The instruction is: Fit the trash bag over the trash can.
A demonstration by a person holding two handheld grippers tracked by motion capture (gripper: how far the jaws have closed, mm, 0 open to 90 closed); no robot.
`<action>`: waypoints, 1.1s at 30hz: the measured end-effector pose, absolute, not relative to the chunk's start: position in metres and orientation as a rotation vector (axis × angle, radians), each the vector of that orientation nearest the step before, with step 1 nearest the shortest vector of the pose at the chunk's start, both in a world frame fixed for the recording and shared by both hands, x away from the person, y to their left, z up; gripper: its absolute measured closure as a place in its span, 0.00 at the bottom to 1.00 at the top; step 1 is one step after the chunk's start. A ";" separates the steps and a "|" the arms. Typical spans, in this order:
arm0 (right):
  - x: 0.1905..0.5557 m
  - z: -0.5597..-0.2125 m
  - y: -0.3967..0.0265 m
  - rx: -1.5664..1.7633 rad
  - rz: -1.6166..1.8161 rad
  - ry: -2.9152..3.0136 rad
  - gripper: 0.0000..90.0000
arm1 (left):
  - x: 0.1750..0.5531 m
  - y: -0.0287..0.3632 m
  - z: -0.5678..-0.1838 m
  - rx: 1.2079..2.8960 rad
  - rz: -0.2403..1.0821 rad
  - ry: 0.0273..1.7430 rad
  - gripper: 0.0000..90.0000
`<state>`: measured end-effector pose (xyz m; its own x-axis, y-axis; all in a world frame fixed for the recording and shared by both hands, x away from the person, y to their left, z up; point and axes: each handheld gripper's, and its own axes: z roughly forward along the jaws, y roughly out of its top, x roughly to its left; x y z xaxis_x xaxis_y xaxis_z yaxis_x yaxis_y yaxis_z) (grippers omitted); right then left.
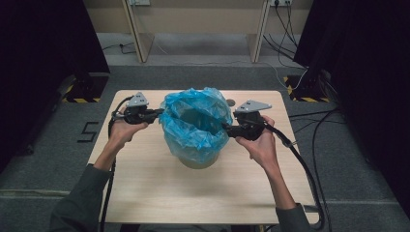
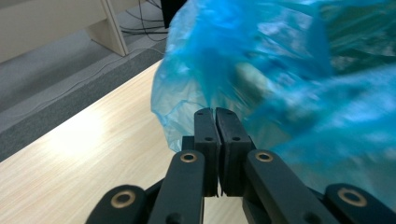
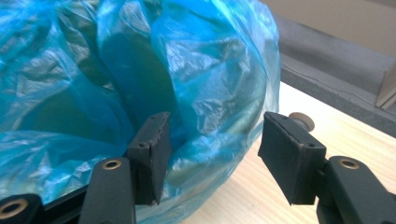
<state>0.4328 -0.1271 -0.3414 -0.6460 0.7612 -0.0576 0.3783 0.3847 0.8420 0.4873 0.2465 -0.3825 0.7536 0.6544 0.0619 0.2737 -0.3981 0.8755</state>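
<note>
**Clerk:** Grey floor all round, black drapes at both sides, pale wooden desk legs at the back. Largest item first?

**Me:** Item one, the table [image 1: 159, 193]: light wood grain, set square in the middle of the room, my forearms coming in over its near edge.

**Clerk:** Next.

**Me:** Item two, the blue bag [image 1: 196, 123]: thin crinkled plastic, lining a bin [image 1: 200, 162] that stands near the table's centre. The bag's mouth is open upward and its edge is folded down over the bin's rim, covering most of the outside; a strip of the bin's pale base shows below the plastic.

**Clerk:** Tools?

**Me:** Item three, my left gripper [image 1: 155, 115]: at the bag's left side, level with the rim. The jaws are pressed together, with bag plastic right at their tips; whether a fold is pinched between them I cannot tell.

**Clerk:** And the other?

**Me:** Item four, my right gripper [image 1: 227, 127]: at the bag's right side. The jaws stand spread, one inside the rim and one outside, with the folded plastic edge in the gap between them and not pinched.

**Clerk:** Smallest?

**Me:** Item five, a small round knob [image 3: 301, 121] on the table top, just beyond the bag, by the outer jaw.
</note>
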 end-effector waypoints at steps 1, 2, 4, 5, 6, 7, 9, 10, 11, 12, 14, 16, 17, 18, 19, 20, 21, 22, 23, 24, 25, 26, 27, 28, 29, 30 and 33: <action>0.435 -0.341 -0.128 0.991 1.183 2.211 0.52 | 0.481 0.246 -0.383 1.986 0.502 0.690 0.97; 0.437 -0.341 -0.129 0.993 1.179 2.207 0.53 | 0.478 0.246 -0.382 1.986 0.501 0.683 0.97; 0.443 -0.341 -0.130 0.992 1.173 2.204 0.57 | 0.472 0.245 -0.382 1.983 0.498 0.669 0.96; 0.447 -0.341 -0.130 0.990 1.172 2.204 0.59 | 0.470 0.244 -0.382 1.981 0.498 0.664 0.96; 0.451 -0.341 -0.131 0.997 1.173 2.203 0.59 | 0.467 0.244 -0.382 1.982 0.496 0.658 0.96; 0.455 -0.341 -0.132 1.010 1.174 2.201 0.59 | 0.464 0.243 -0.382 1.984 0.498 0.652 0.96; 0.460 -0.340 -0.134 1.027 1.176 2.188 0.57 | 0.459 0.243 -0.383 1.986 0.505 0.647 0.95; 0.460 -0.338 -0.134 1.027 1.178 2.182 0.56 | 0.457 0.243 -0.383 1.986 0.509 0.645 0.95; 0.458 -0.337 -0.134 1.028 1.189 2.172 0.53 | 0.455 0.243 -0.383 1.985 0.508 0.643 0.95; 0.455 -0.334 -0.134 1.025 1.209 2.162 0.51 | 0.453 0.244 -0.383 1.985 0.507 0.640 0.95; 0.445 -0.327 -0.132 1.002 1.250 2.149 0.49 | 0.450 0.244 -0.384 1.977 0.502 0.639 0.95; 0.437 -0.323 -0.130 0.984 1.280 2.146 0.47 | 0.446 0.244 -0.385 1.973 0.503 0.638 0.95; 0.432 -0.321 -0.129 0.974 1.300 2.151 0.45 | 0.444 0.244 -0.385 1.973 0.505 0.636 0.95; 0.427 -0.319 -0.127 0.964 1.321 2.161 0.44 | 0.441 0.243 -0.386 1.974 0.507 0.634 0.95; 0.422 -0.317 -0.125 0.943 1.345 2.178 0.44 | 0.440 0.243 -0.386 1.974 0.507 0.631 0.95; 0.418 -0.317 -0.123 0.930 1.358 2.189 0.43 | 0.437 0.243 -0.387 1.973 0.506 0.628 0.95; 0.413 -0.316 -0.121 0.910 1.373 2.215 0.42 | 0.435 0.243 -0.387 1.973 0.507 0.625 0.95; 0.410 -0.317 -0.119 0.896 1.383 2.225 0.42 | 0.432 0.243 -0.387 1.971 0.508 0.620 0.95; 0.406 -0.317 -0.117 0.882 1.393 2.241 0.41 | 0.430 0.243 -0.387 1.971 0.509 0.613 0.95; 0.404 -0.318 -0.115 0.877 1.395 2.248 0.40 | 0.427 0.243 -0.387 1.971 0.507 0.605 0.95; 0.401 -0.318 -0.113 0.863 1.388 2.261 0.40 | 0.425 0.242 -0.387 1.969 0.507 0.601 0.95; 0.399 -0.319 -0.112 0.856 1.388 2.265 0.39 | 0.422 0.242 -0.387 1.966 0.506 0.597 0.95; 0.398 -0.319 -0.111 0.850 1.391 2.274 0.39 | 0.420 0.242 -0.387 1.964 0.505 0.593 0.95; 0.397 -0.320 -0.110 0.845 1.399 2.282 0.38 | 0.417 0.241 -0.387 1.964 0.502 0.585 0.95; 0.396 -0.321 -0.109 0.844 1.408 2.292 0.38 | 0.414 0.241 -0.387 1.964 0.499 0.576 0.95; 0.394 -0.321 -0.108 0.841 1.415 2.301 0.37 | 0.412 0.240 -0.388 1.964 0.497 0.568 0.94; 0.391 -0.323 -0.105 0.812 1.421 2.322 0.36 | 0.405 0.237 -0.388 1.961 0.497 0.552 0.94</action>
<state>0.3905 -0.1048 -0.3228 -0.7952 0.6052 0.0372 0.3085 0.3511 0.8841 0.4053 0.2370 -0.3881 0.8115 0.5749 0.1049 0.1651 -0.3978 0.9025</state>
